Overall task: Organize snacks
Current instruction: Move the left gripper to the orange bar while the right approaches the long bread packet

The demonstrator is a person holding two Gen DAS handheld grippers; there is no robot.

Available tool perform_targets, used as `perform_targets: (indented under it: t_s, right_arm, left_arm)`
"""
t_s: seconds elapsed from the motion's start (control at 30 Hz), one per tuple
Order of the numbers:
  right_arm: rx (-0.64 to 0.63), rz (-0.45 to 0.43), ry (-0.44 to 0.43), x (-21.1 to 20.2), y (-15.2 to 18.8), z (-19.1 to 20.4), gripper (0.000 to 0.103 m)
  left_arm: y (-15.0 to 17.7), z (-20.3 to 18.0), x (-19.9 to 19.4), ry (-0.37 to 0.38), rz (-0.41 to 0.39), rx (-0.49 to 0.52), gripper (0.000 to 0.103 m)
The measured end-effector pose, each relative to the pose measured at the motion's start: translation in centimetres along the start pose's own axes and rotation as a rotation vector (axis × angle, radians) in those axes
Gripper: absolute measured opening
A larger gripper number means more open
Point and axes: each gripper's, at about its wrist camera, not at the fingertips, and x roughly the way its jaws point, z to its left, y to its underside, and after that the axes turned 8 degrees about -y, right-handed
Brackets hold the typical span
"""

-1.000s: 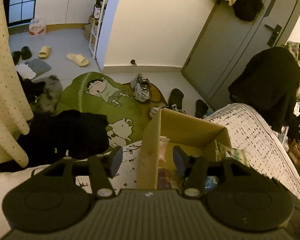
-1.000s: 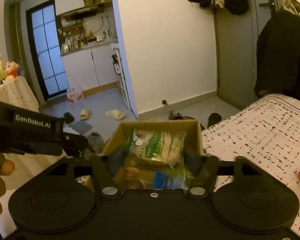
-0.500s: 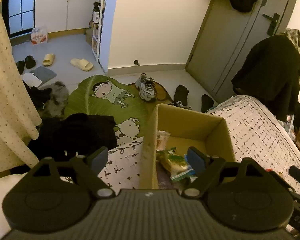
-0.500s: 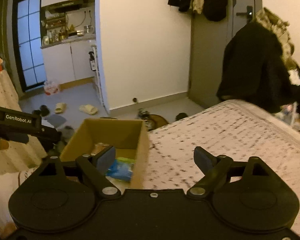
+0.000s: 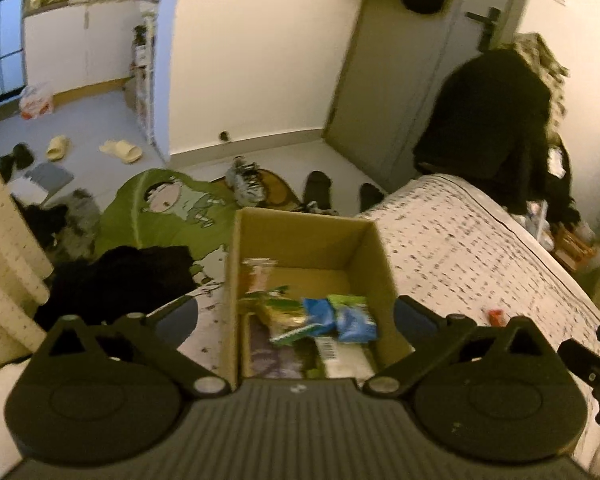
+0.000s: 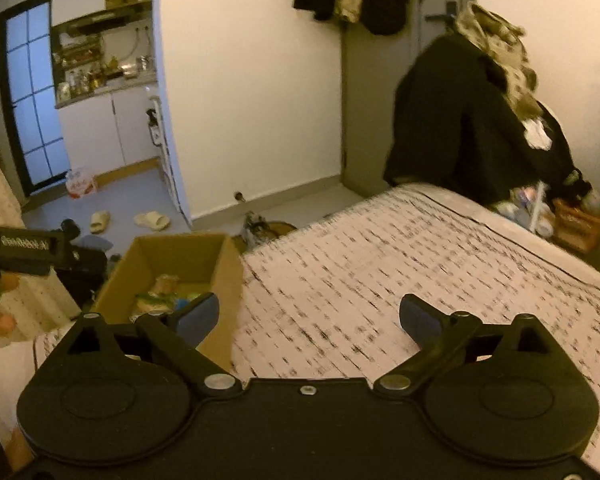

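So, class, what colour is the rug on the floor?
Green rug with cartoon figures; clearest in the left wrist view.

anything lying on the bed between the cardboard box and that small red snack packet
No. In the left wrist view, only bare patterned bedspread lies between the cardboard box and the small red snack packet.

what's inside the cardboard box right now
The box holds snack packets: a green-and-yellow one, a blue one and a white one. Whatever lies under them or by the near wall is hidden.
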Motion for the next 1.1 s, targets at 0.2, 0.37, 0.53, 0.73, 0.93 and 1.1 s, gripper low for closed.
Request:
perform_targets:
  t_s: [0.2,0.37,0.53,0.73,0.93,1.1]
  right_arm:
    - [0.079,0.021,0.056,-1.0,1.8,-2.7,0.097]
    - [0.175,-0.004,0.101,-1.2,1.9,-5.8,0.097]
    - [0.284,-0.046,0.141,-1.6,2.3,-8.8,0.096]
    - [0.382,-0.045,0.177,-0.9,3.0,-11.1,0.090]
    - [0.462,-0.053,0.201,0.4,3.4,-13.2,0.084]
    - [0.503,-0.050,0.195,1.9,3.7,-14.6,0.081]
  left_arm:
    - [1.2,-3.2,-0.5,0.036,-0.023,0.051,0.103]
    - [2.2,-5.7,-0.4,0.086,-0.010,0.049,0.103]
    - [2.8,-8.7,0.1,0.141,0.028,0.069,0.103]
    - [3.5,-12.2,0.8,0.167,0.034,0.109,0.103]
    - [3.7,-15.1,1.7,0.210,0.011,0.128,0.101]
    - [3.7,-17.4,3.5,0.226,0.010,0.122,0.098]
